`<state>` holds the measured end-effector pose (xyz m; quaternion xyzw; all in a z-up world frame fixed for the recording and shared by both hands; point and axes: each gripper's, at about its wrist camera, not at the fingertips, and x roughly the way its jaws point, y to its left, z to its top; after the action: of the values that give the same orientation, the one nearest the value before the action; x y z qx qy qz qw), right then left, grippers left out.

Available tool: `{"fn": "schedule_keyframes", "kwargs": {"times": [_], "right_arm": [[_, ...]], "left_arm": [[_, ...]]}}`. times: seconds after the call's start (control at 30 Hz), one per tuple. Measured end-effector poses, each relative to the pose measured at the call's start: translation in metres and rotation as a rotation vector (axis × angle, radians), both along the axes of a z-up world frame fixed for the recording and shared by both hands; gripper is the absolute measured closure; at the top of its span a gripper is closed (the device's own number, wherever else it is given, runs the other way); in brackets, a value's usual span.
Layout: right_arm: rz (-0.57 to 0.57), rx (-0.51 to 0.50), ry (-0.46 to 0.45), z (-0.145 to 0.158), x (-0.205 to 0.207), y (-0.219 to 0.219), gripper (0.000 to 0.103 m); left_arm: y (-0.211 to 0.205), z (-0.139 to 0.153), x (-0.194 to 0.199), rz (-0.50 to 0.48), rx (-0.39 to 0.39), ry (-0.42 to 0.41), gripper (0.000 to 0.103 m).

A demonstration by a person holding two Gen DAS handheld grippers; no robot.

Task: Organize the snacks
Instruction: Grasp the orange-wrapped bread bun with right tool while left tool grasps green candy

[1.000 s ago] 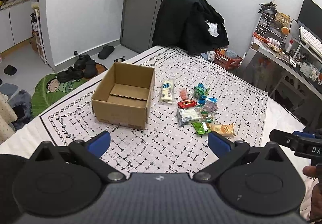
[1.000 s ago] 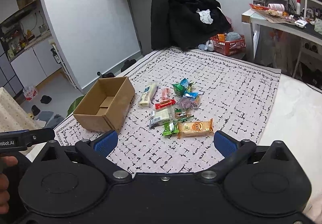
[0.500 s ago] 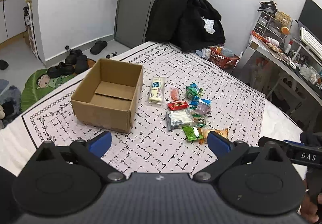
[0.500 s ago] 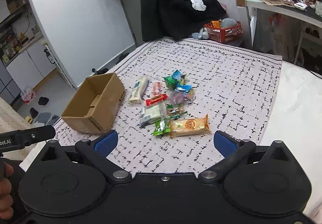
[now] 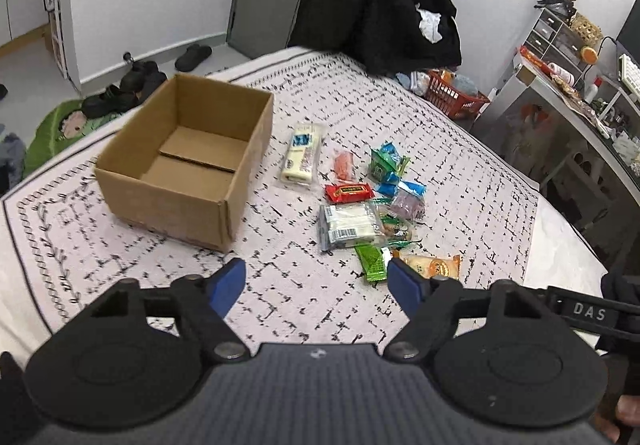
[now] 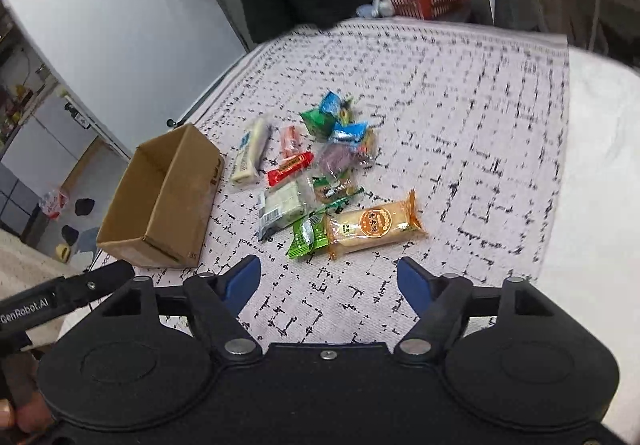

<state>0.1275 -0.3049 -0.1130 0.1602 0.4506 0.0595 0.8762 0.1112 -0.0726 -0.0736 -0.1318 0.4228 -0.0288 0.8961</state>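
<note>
Both grippers have dropped closer to the patterned blanket [image 5: 460, 149] since a second ago, and the snack pile now sits larger in both views. Left gripper [image 5: 316, 281] hangs above the blanket in front of the cardboard box [image 5: 168, 201], blue fingers spread wide, nothing between them. Right gripper [image 6: 330, 281] hovers just short of the pile — fingers wide apart too, empty.

Box sits open-topped and upright on the blanket, nothing inside but its bottom flaps. Snacks lie loose just right of it: a long white packet [image 5: 302, 155] nearest the box, a red bar [image 5: 348, 192], a clear pack of white pieces [image 5: 348, 225], a green wrapper [image 6: 306, 237], and an orange cake packet [image 6: 374, 225] nearest the right gripper, touching the green wrapper. Blue and green small packs [image 6: 334, 121] are bunched at the far end of the pile. Right view is motion-blurred — small labels unreadable.

A red basket [image 5: 454, 93] stands on the floor beyond the bed.
</note>
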Motion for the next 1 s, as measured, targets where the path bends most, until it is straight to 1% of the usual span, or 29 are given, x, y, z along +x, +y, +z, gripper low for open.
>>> {"fn": "schedule_keyframes", "kwargs": {"times": [0.2,0.43,0.57,0.83,0.97,1.0], "right_arm": [[-0.067,0.056,0.054,-0.021,0.023,-0.009,0.032],[-0.148,0.152,0.116,-0.048,0.048,-0.015,0.032],[-0.205,0.217,0.17,-0.067,0.063,-0.02,0.032],[-0.309,0.252,0.203,-0.097,0.08,-0.029,0.032],[-0.327,0.262,0.201,-0.108,0.087,-0.03,0.032],[-0.329,0.263,0.201,-0.111,0.088,-0.03,0.034]], "left_arm": [[-0.012,-0.017,0.027,-0.003,-0.021,0.037,0.033],[-0.032,-0.04,0.062,-0.009,-0.035,0.082,0.038],[-0.045,-0.055,0.08,0.002,-0.037,0.116,0.04],[-0.067,-0.091,0.104,0.009,-0.064,0.187,0.042],[-0.072,-0.106,0.111,0.014,-0.075,0.212,0.042],[-0.073,-0.11,0.113,0.017,-0.077,0.22,0.042]]}}
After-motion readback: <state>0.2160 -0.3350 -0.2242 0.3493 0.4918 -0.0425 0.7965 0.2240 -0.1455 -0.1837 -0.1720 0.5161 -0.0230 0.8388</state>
